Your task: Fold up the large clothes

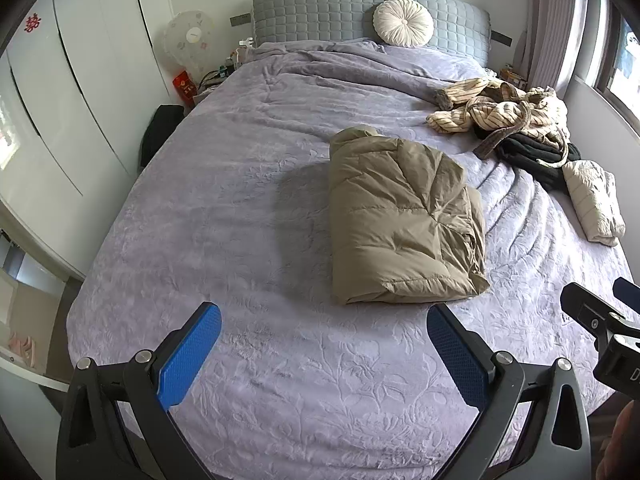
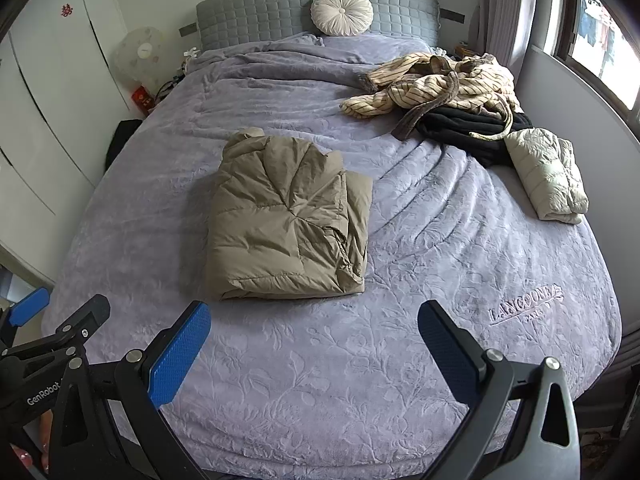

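Fingers (image 1: 192, 354) of both the left gripper (image 1: 324, 356) and right gripper (image 2: 314, 354) are hovering spread and empty over the bed (image 2: 320, 380). Ahead, the folded tan puffer jacket (image 2: 288, 220) is lying puffy; it risks springing open, and pulling from the striped pile (image 2: 436, 84) may drag tangled garments.

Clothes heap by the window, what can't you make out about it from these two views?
- Black garment: both views, mostly buried under the striped robe, so its type is unclear.
- Number of pieces in the heap: the tangle hides where one ends.
- Folded cream jacket: its underside lies hidden against the bedspread.
- Nightstand items: left wrist view, too small, partly behind the robe.
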Demonstrator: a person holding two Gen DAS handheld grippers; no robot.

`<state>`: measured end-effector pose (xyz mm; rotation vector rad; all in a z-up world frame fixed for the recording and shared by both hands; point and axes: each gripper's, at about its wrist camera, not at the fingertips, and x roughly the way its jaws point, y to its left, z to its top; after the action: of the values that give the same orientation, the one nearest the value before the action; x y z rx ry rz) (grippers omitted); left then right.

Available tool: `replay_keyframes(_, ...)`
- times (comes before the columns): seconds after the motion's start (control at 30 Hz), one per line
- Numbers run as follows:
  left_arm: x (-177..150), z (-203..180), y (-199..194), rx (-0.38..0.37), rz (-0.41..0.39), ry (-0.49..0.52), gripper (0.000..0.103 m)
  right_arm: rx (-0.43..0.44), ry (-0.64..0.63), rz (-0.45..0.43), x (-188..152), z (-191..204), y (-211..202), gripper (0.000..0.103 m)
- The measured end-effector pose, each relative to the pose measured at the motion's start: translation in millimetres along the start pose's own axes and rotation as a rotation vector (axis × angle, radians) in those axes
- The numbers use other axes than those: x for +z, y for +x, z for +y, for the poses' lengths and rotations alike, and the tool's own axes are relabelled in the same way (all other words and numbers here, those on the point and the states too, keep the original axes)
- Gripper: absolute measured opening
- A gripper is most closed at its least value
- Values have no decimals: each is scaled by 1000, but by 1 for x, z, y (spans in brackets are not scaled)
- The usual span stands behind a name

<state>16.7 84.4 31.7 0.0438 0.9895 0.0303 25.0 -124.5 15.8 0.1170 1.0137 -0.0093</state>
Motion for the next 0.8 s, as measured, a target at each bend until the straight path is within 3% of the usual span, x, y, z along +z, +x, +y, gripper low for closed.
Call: replay_keyframes(0.8, -1, 1, 2, 3, 6, -4, 103, 0, 2, 2, -1, 0, -1, 103)
